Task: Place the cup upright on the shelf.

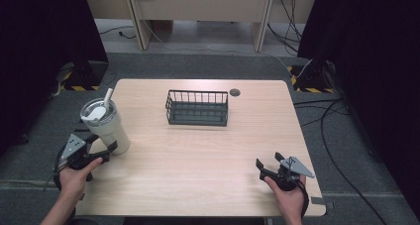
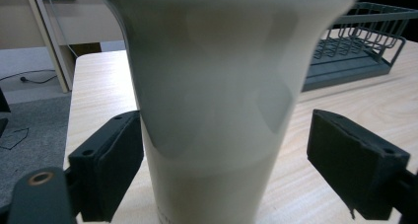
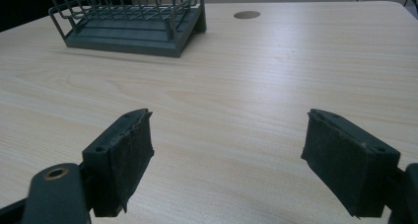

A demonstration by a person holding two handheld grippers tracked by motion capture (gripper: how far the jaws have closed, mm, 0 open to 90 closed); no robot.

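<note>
Your table (image 1: 198, 155) carries the wire basket (image 1: 197, 107) near its far edge, with a round grommet (image 1: 235, 92) just beside it. The high view alone shows you the tumbler's lid and straw; your left gripper view gives the tumbler (image 2: 217, 95) close up, standing between the jaws at the table's left side (one pad at its wall, the other apart from it). So your left gripper (image 1: 101, 153) is spread around it, hand low at the left edge. Your right gripper (image 1: 267, 166), jaws wide over bare wood, sits at the near right, well apart from the tumbler.
</note>
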